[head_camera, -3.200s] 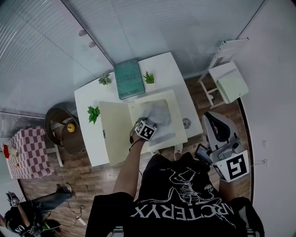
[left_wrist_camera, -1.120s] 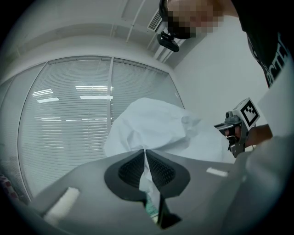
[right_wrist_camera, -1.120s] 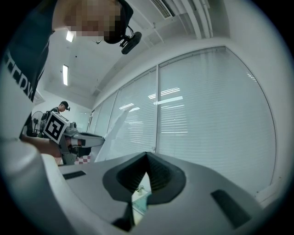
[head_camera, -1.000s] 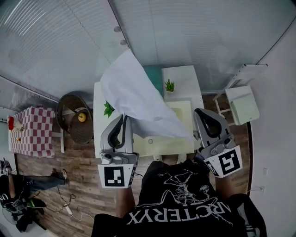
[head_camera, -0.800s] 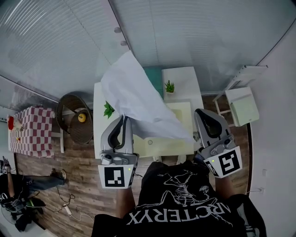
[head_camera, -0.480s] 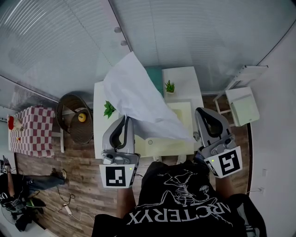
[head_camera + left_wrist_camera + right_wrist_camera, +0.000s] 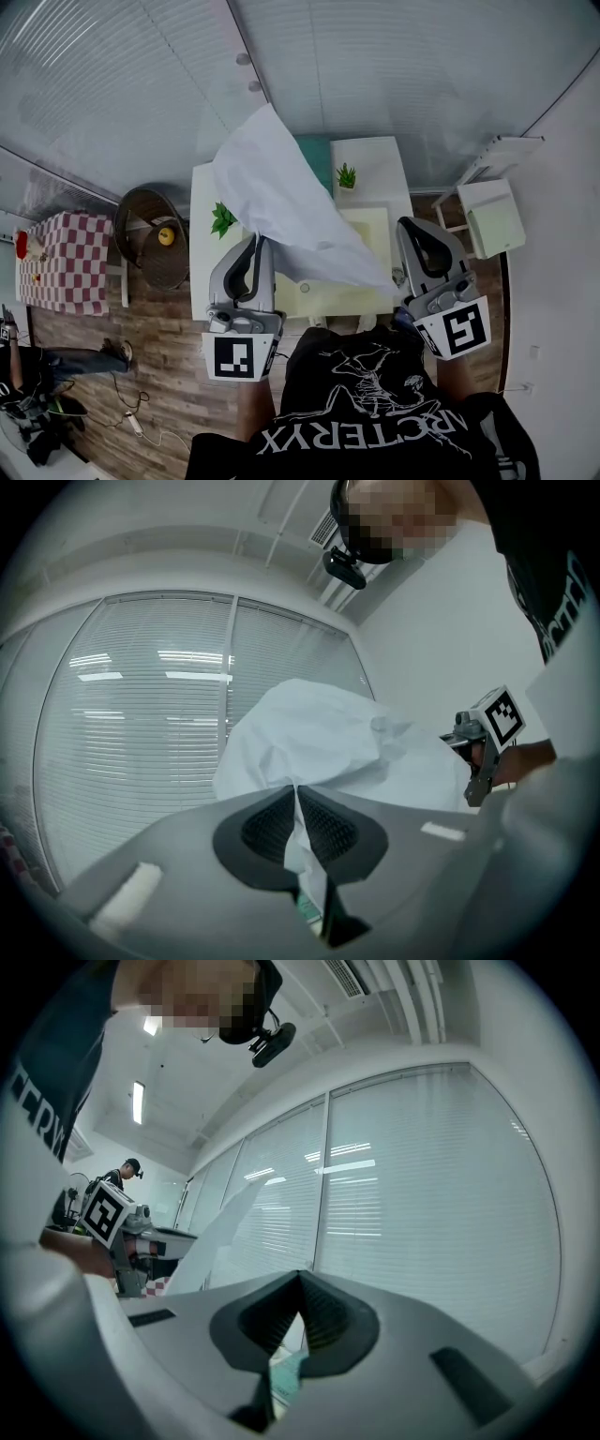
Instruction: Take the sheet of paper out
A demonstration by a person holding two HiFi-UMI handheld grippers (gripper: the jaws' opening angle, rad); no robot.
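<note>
A large white sheet of paper (image 7: 281, 202) hangs in the air above the table, slightly crumpled, stretched between my two grippers. My left gripper (image 7: 255, 242) is shut on its lower left edge; in the left gripper view the sheet of paper (image 7: 319, 742) runs pinched between the pads of my left gripper (image 7: 298, 803). My right gripper (image 7: 412, 230) sits at the sheet's lower right corner. Its jaws (image 7: 300, 1283) are closed with a white sliver between them, and the sheet of paper (image 7: 220, 1227) rises edge-on to the left.
Below lie a white table (image 7: 200, 239) with an open cream folder (image 7: 370, 225), a teal book (image 7: 315, 150) and two small plants (image 7: 223, 220) (image 7: 347, 175). A wicker chair (image 7: 155, 239) stands left, a white stand (image 7: 492, 211) right. Window blinds (image 7: 375, 66) run behind.
Three seconds ago the paper lay on the folder under my left gripper, the right gripper off to the side. Now both hold it raised. Over the last second almost nothing has moved.
</note>
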